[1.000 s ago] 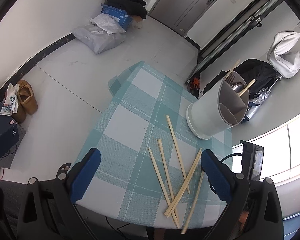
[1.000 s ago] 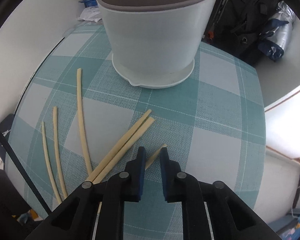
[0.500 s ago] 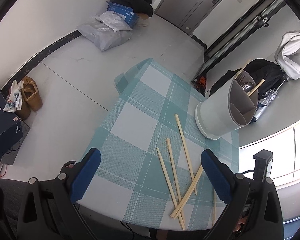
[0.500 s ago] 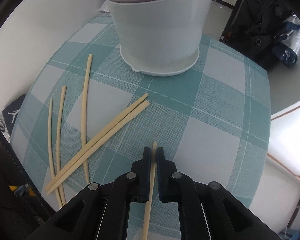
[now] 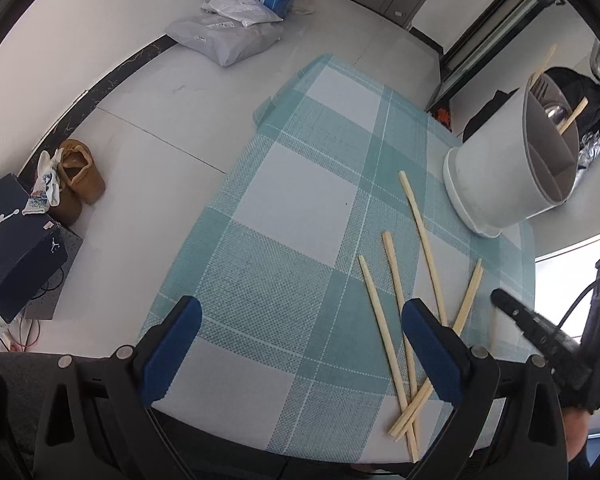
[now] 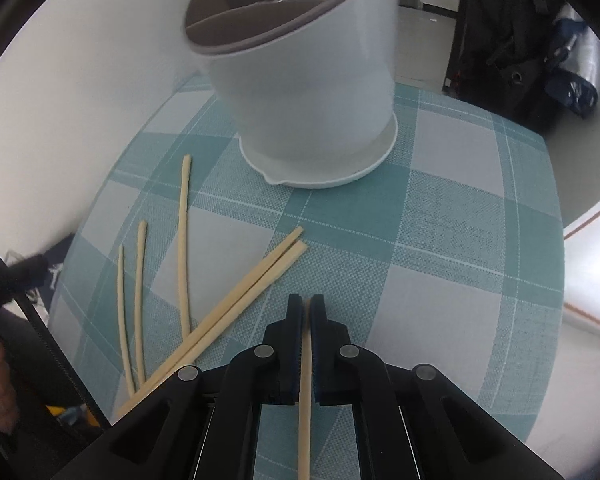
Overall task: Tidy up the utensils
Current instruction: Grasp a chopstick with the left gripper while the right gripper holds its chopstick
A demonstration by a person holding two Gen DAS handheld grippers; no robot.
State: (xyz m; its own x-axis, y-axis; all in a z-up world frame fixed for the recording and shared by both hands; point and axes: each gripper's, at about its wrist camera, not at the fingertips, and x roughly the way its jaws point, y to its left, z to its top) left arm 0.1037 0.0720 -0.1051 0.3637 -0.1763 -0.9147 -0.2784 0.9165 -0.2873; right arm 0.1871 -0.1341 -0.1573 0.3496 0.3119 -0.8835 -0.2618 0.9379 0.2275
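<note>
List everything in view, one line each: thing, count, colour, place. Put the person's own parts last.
loose chopsticks: five, pale wood, lying on the tablecloth left of the right gripper; two lie side by side across the others' near ends.
held chopstick: one, pale wood, clamped between the right gripper's pads.
utensil holder: one, white with grey divided inside, standing on the tablecloth's far side; chopsticks and a metal utensil stick out of it.
tablecloth: one, teal and white check, covering the table.
shoe box: one, dark blue, on the floor.
brown shoes: a pair, beside the box.
grey bags: several, by the wall.
left gripper: black, blue pads, open above the cloth.
right gripper: black, shut.
</note>
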